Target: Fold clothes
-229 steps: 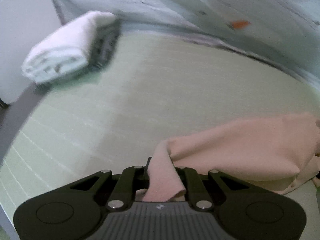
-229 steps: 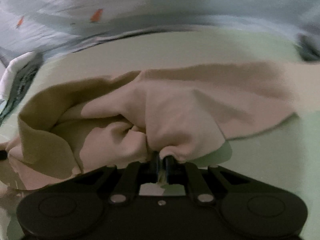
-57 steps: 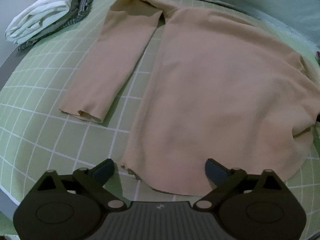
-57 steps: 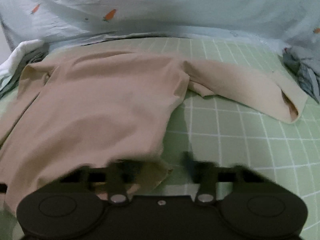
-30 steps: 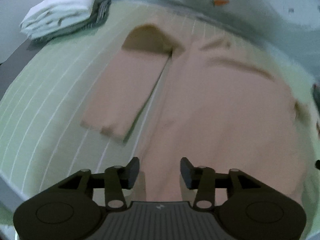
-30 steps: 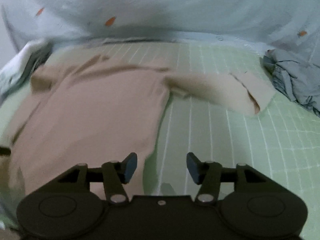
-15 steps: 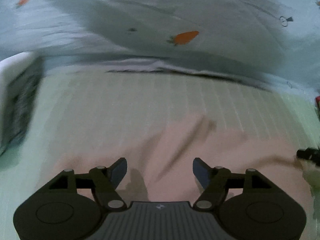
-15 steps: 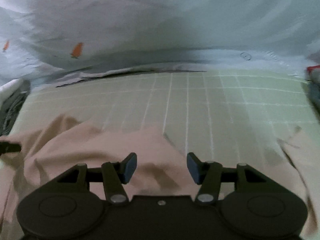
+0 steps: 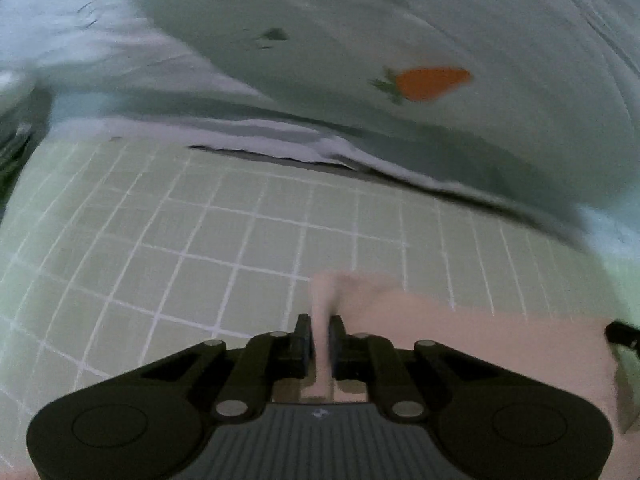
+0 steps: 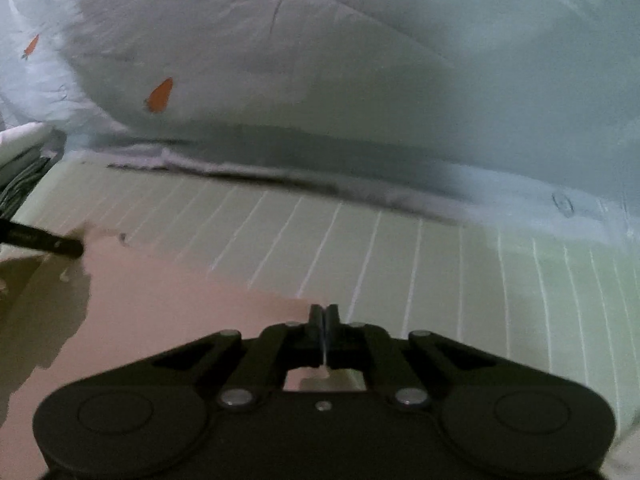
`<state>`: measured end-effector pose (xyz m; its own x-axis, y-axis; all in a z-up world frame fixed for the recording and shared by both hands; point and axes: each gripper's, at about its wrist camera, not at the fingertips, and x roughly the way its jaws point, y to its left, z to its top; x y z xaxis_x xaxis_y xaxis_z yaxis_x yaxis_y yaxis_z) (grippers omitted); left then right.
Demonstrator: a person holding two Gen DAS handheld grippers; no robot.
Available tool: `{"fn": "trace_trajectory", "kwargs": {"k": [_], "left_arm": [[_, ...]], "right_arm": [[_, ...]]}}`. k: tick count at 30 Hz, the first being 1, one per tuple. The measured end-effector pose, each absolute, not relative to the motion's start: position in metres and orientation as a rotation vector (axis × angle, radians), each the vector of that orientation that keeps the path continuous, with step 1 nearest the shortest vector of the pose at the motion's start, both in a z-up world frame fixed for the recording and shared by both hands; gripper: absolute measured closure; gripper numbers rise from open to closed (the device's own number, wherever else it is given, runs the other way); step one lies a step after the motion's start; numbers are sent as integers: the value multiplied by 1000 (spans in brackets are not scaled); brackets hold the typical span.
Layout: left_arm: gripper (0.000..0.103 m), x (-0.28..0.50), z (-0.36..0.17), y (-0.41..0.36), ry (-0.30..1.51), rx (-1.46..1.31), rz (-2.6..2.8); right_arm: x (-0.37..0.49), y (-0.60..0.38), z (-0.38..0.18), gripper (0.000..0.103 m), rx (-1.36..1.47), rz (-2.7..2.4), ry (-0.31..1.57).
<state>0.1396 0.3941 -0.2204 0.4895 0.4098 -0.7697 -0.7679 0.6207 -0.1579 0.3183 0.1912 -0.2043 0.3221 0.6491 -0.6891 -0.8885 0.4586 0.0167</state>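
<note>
A beige long-sleeved shirt (image 9: 472,344) lies on the green grid mat (image 9: 200,248). My left gripper (image 9: 319,330) is shut on a pinched fold of the shirt's edge, which sticks up between the fingers. In the right wrist view the shirt (image 10: 160,300) spreads to the left, and my right gripper (image 10: 324,320) is shut on its edge. The left gripper's fingertip (image 10: 44,243) shows at the far left of that view, and the right gripper's fingertip (image 9: 622,334) shows at the right edge of the left wrist view. Most of the shirt is hidden below both grippers.
A pale blue quilt with orange carrot prints (image 9: 428,82) is heaped along the far edge of the mat; it also fills the back of the right wrist view (image 10: 320,80). Folded white and striped clothes (image 10: 20,160) sit at the far left.
Both grippers were open above the shirt half a second ago. Now both have closed on the shirt's far edge, near the quilt.
</note>
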Motion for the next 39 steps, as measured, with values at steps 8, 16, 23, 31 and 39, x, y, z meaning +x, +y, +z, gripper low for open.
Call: {"fn": "trace_trajectory", "kwargs": {"k": [8, 16, 23, 31, 39], "left_arm": [[28, 118, -189, 363, 707, -520, 819], [15, 75, -190, 257, 812, -646, 751], [15, 78, -205, 163, 977, -593, 614], [15, 73, -207, 134, 1035, -600, 642], [11, 83, -211, 112, 1087, -528, 676]], "right_arm": [[313, 161, -191, 29, -444, 892, 643], [308, 25, -188, 26, -441, 559, 677], [311, -45, -204, 43, -457, 485, 712], [278, -105, -166, 100, -171, 412, 589], [257, -166, -187, 86, -8, 312, 810]]}}
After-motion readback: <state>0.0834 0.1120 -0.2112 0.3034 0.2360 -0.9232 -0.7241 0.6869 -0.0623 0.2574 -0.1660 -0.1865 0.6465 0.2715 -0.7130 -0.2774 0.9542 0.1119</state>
